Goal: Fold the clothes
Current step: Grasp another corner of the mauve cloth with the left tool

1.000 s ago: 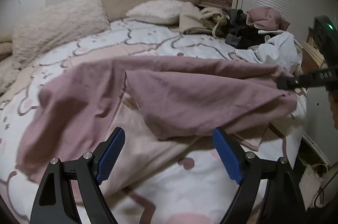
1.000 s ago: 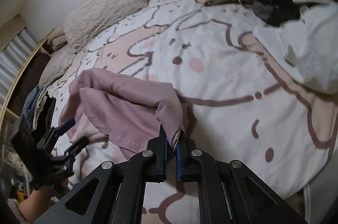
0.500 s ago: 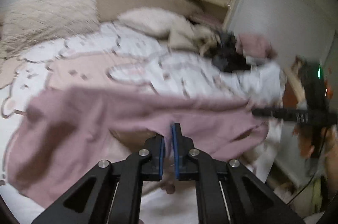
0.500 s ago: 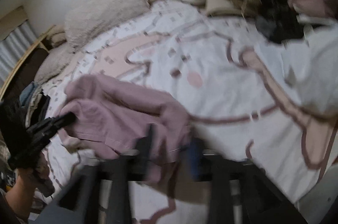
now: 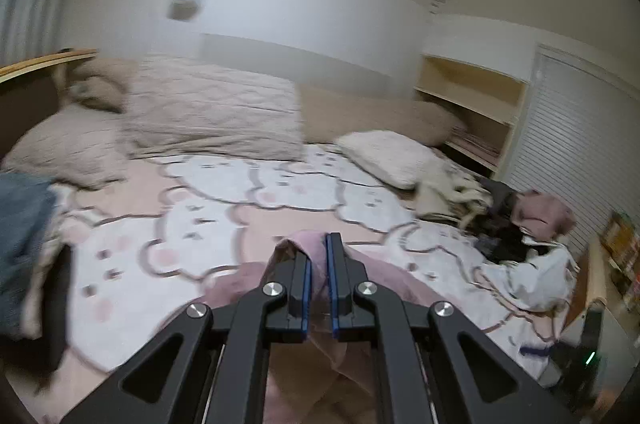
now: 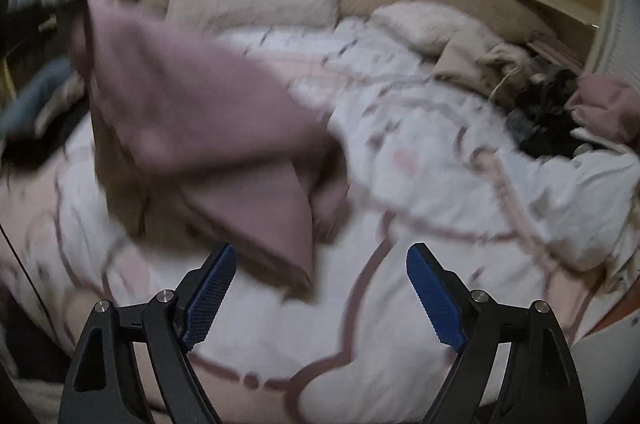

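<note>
A mauve-pink garment (image 5: 316, 264) is pinched between the blue pads of my left gripper (image 5: 318, 244), which is shut on a fold of it and lifted above the bed. The rest hangs below the fingers. In the right wrist view the same garment (image 6: 192, 104) hangs in the air, stretched from upper left down to a corner just ahead of my right gripper (image 6: 320, 268). That gripper is open and empty, with its fingers (image 6: 210, 284) wide apart above the bedsheet.
The bed has a white and pink cartoon-print sheet (image 5: 224, 220) with beige pillows (image 5: 212, 112) at the head. A pile of other clothes (image 5: 516, 220) lies at the right edge, near a shelf (image 5: 472, 100). Blue denim (image 5: 20, 224) lies at the left.
My left gripper shut on the pink garment and lifted it off the bed. My right gripper let go of its corner and opened wide.
</note>
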`<state>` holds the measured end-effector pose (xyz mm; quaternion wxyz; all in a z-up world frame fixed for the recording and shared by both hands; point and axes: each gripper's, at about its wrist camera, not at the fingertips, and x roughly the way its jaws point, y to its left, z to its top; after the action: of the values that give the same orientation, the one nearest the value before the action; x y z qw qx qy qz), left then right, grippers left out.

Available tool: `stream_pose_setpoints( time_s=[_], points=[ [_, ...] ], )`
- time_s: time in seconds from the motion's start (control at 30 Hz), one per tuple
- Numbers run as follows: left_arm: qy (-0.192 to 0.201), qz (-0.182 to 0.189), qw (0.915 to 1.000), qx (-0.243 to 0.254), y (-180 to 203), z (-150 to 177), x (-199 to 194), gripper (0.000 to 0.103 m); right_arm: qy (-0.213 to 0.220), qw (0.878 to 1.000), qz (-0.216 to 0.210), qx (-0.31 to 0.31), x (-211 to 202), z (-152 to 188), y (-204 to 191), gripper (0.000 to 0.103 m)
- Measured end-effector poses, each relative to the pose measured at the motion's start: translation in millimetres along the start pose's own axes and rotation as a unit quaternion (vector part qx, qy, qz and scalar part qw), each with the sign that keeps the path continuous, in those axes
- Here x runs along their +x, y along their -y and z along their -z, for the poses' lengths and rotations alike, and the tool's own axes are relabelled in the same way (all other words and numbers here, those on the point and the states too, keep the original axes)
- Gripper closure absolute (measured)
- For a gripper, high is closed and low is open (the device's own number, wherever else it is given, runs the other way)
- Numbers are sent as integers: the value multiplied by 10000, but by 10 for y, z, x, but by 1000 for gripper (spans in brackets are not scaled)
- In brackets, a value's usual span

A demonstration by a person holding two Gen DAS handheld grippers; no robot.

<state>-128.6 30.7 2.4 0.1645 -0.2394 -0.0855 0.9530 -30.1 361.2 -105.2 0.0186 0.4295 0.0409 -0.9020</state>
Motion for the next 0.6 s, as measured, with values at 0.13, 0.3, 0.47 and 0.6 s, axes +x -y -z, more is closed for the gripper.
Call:
stream_pose_setpoints(
  time_s=[0.13,0.3,0.47,0.6],
  points=[
    [-162,-510,9981,-309,-480,244,-316,95,131,9967,213,-774,231,216,-478,21],
    [-428,-876,9927,-712,-839,595,-488,95,407,9753,510,-2109,390,356,-1073,26],
    [-557,-991,9891,-934,-955,817,-536,95,703,9406,1499,-2964,571,401,-1315,44],
    [-579,-994,9885,-978,-957,854,-523,95,834,9195,2138,-3191,792,375,-1287,81]
  ],
)
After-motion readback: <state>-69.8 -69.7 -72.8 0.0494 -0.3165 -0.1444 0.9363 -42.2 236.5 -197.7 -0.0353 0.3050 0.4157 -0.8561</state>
